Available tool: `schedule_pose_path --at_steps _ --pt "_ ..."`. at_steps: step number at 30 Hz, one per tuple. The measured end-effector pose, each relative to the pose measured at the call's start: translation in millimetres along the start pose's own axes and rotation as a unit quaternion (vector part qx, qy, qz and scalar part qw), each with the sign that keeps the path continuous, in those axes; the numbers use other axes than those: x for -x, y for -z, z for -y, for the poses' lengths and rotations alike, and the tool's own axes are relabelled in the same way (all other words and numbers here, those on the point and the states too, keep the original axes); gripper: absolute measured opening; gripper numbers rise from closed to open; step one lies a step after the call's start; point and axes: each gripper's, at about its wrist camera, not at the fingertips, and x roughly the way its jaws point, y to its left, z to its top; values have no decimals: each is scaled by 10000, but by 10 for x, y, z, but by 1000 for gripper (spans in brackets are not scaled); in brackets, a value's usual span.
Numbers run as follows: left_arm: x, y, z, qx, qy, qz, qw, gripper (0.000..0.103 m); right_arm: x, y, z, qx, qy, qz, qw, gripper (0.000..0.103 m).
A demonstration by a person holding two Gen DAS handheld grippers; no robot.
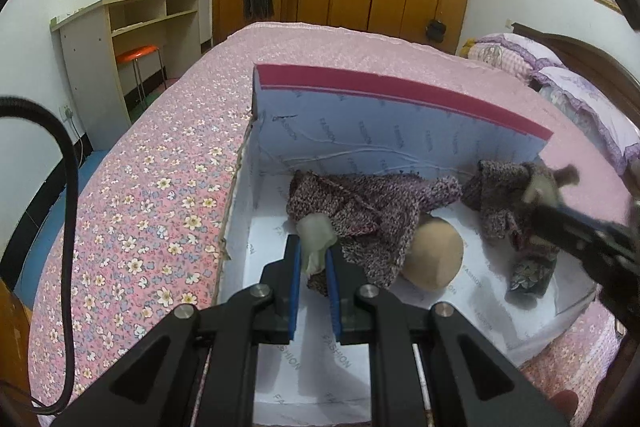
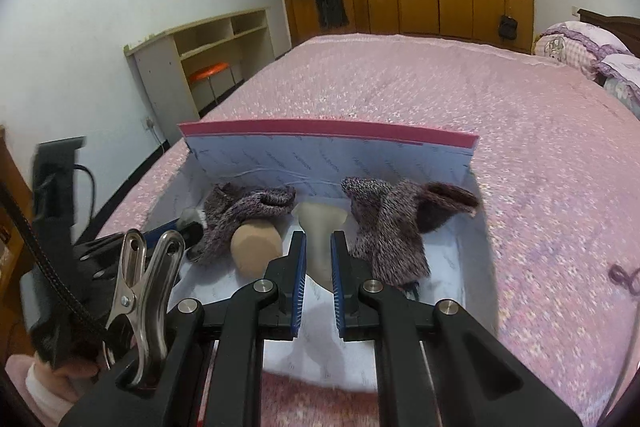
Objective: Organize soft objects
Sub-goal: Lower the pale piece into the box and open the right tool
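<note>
A pale sheer sock [image 1: 316, 239] is pinched between the blue pads of the left gripper [image 1: 315, 269] over the open box [image 1: 400, 131] on the bed [image 1: 160, 163]. A beige stocking [image 2: 320, 227] is clamped, apparently, in the right gripper [image 2: 319, 269]. Knitted socks [image 2: 384, 227] and a tan roll [image 2: 256, 247] are lying inside the box.

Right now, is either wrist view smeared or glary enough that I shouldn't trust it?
Left wrist view: the right hand-held gripper entering from the right is motion-smeared, while the left hand-held gripper and the box look sharp. Right wrist view: soft overall, the bedspread washed out; both views bend straight edges, no hard glare.
</note>
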Motion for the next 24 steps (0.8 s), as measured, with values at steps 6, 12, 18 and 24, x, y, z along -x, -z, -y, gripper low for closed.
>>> schedule_pose_path --at_steps 6,12,18,24 --pt "8 38 34 8 1 11 10000 12 -205 -49 52 -45 60 -175 9998 13" --pt "4 25 27 24 5 19 10000 12 -349 -51 81 -79 123 -330 9994 13" --pt "4 24 19 27 11 16 10000 12 -453 -75 93 -145 145 -427 9989 13" --pt "5 29 12 22 0 23 10000 12 -484 -93 132 -203 165 -465 9986 13"
